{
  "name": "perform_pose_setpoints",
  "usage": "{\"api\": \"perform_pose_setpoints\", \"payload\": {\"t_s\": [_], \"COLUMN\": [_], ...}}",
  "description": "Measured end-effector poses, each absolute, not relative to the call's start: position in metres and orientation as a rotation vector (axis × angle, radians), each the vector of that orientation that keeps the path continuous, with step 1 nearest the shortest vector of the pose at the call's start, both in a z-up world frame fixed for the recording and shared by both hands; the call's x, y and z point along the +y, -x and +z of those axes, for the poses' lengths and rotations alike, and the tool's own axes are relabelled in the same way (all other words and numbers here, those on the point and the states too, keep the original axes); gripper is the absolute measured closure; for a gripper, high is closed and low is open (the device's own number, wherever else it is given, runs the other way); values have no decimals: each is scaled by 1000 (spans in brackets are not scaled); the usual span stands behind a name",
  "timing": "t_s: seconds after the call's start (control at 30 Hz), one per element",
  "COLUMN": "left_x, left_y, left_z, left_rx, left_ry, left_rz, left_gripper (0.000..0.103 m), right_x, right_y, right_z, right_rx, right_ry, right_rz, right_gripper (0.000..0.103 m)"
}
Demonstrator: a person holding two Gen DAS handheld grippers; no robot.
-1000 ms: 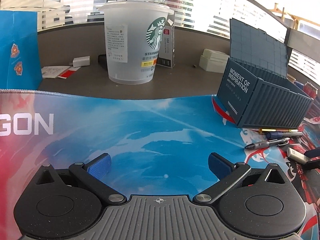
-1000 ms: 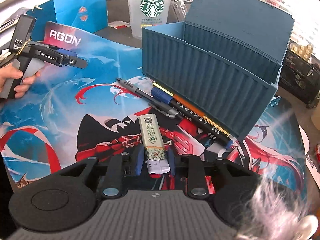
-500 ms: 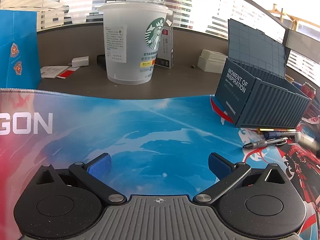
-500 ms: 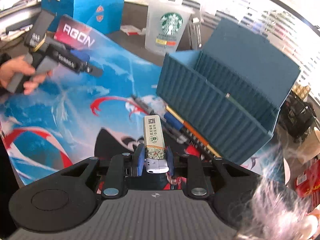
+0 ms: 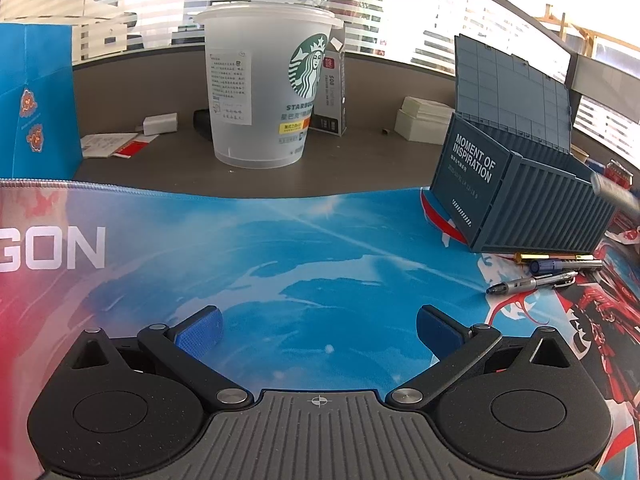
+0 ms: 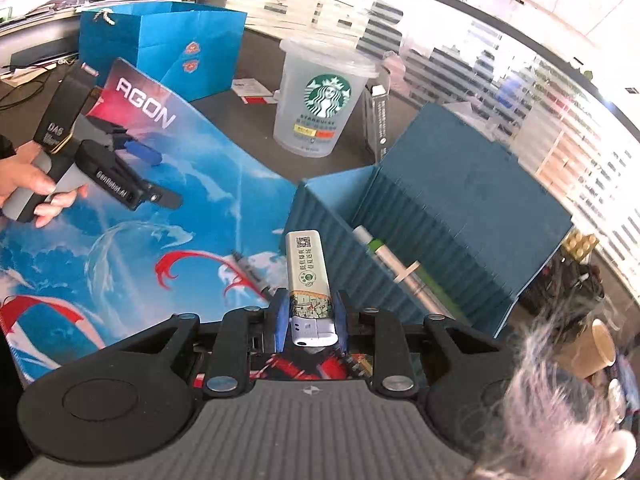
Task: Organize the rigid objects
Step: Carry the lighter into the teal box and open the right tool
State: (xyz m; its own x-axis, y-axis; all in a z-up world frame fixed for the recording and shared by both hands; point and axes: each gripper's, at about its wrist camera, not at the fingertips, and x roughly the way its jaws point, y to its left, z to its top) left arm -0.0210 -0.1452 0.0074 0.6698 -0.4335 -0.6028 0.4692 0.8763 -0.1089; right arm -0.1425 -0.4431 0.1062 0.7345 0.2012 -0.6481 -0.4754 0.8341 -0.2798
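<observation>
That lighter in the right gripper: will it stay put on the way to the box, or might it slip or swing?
The lighter looks rigid, small and probably light, so sagging seems unlikely. The right gripper pinches only its near end, leaving most of it sticking out forward, so it could pivot. Its glossy printed casing may be slippery against the pads.

Mat (image 5: 280, 240): we see it spread on the bench (image 5: 360, 168); the container box (image 5: 520, 208) stands on its right part
Cup (image 5: 264, 92): behind the mat on the bench; a carton (image 5: 332, 92) just behind it to the right
Pens (image 5: 548, 268): on the mat, just before the box
Box inside: a marker (image 6: 384, 252) lies in it
Lighter (image 6: 310, 280): we find it in the right gripper (image 6: 310, 320), above the box's near wall
Paper bag (image 6: 160, 48): behind the mat's left end
</observation>
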Motion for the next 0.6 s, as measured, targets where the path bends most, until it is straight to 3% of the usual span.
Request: {"api": "perform_pose_setpoints", "payload": {"t_s": [0.6], "left_x": [-147], "left_y": [21], "left_z": [7], "left_rx": [666], "left_ry": [-78], "left_rz": [-504], "left_gripper": [0], "right_x": [-476], "right_y": [47], "right_z": [123], "right_rx": [700], "right_ry": [460], "right_rz": [343], "right_gripper": [81]}}
